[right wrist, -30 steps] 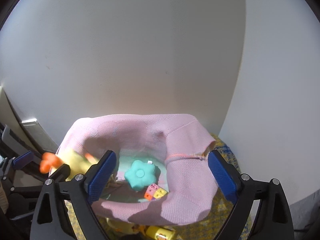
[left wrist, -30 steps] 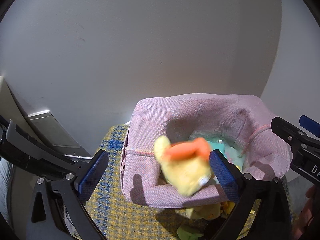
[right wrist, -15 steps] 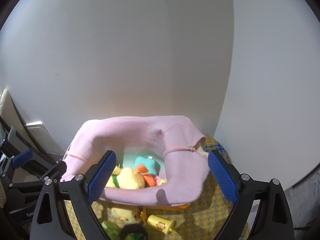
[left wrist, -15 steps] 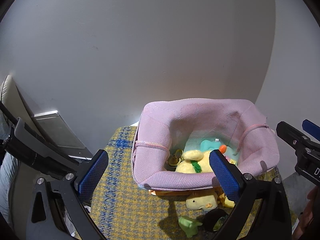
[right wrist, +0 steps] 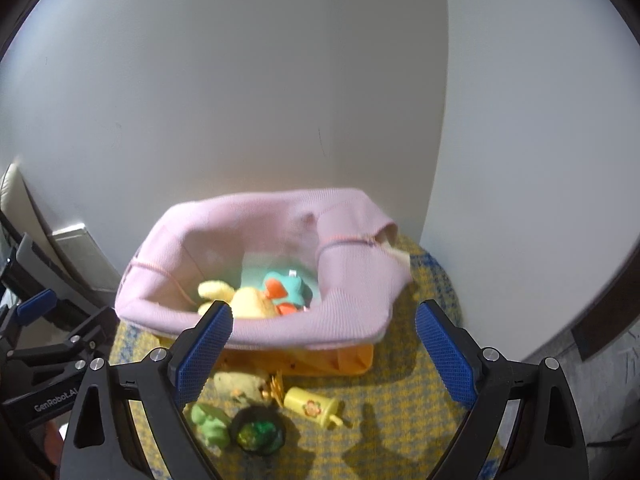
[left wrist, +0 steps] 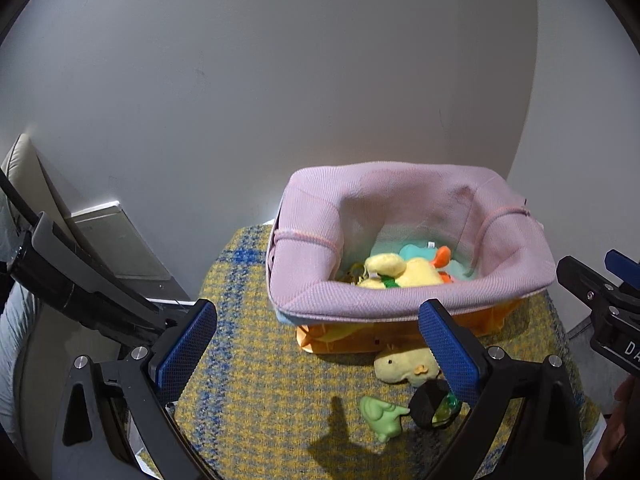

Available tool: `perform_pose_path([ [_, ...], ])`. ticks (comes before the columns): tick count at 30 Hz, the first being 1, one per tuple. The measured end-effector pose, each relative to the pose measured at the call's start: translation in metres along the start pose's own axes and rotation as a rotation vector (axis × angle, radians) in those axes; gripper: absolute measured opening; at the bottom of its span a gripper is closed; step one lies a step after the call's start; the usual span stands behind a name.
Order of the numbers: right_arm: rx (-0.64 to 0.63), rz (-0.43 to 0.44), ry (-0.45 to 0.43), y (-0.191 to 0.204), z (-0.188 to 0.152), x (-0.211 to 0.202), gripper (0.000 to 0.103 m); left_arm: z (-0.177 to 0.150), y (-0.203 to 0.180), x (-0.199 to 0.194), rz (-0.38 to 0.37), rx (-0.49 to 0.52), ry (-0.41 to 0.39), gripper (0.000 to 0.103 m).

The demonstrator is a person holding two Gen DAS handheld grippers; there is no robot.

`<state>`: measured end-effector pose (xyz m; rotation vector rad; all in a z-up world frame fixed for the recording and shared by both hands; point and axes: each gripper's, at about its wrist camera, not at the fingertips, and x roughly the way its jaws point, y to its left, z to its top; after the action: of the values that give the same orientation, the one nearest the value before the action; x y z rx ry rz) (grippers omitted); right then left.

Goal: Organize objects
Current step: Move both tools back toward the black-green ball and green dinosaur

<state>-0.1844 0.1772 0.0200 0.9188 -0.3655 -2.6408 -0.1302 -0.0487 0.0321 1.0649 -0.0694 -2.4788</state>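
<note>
Inside the pink basket (left wrist: 400, 304), a yellow plush duck (left wrist: 404, 274) is lying on a teal toy (right wrist: 294, 286). Before the basket we are holding both the left gripper (left wrist: 316, 344) and right gripper (right wrist: 322, 344) spread wide, gripping nothing, while a green toy (left wrist: 380, 414) is resting just below the basket on the yellow rug (left wrist: 256, 360).

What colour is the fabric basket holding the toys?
Pink basket, with an orange base peeking out underneath; clearest in the left wrist view.
</note>
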Motion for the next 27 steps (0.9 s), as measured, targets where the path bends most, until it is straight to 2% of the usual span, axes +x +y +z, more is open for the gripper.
perform_pose_path([
  [27,0.044,-0.041,0.120,-0.022,-0.100,0.031,0.093,-0.088,-0.024,0.041,-0.047,0.033,0.098,0.102],
])
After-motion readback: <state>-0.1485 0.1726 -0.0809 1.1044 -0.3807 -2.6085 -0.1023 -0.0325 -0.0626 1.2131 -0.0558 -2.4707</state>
